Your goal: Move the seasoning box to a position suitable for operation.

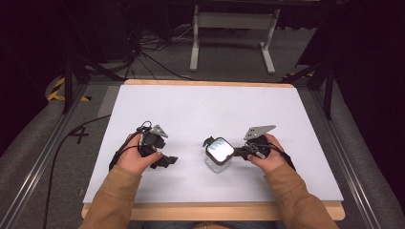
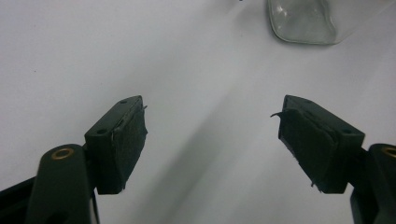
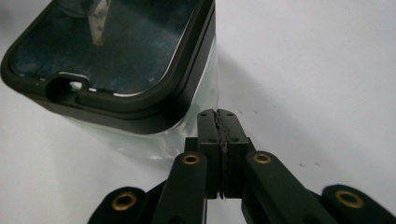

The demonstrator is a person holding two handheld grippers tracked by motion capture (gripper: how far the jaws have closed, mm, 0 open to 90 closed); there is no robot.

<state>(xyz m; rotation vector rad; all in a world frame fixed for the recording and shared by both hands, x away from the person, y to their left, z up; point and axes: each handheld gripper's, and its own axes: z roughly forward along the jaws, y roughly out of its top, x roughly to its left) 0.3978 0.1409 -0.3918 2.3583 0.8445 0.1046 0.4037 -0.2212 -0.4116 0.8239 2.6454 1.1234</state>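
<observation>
- I am seeing a white table [image 1: 200, 102] lying under everything, its wooden edge showing at twelve and six o'clock.
- A white metal stand [image 1: 233, 36] is sitting on the floor at twelve o'clock.
- Black cables [image 1: 153, 57] are trailing at eleven o'clock.

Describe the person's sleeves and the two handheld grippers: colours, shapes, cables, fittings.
Both forearms wear tan sleeves. The left gripper and the right gripper are black, each with two blocky jaws faced with dark, frayed pads and brass-coloured rivets at the linkage joints. Each carries a grey three-cornered plate on top. A black cable trails from the left one.
</observation>
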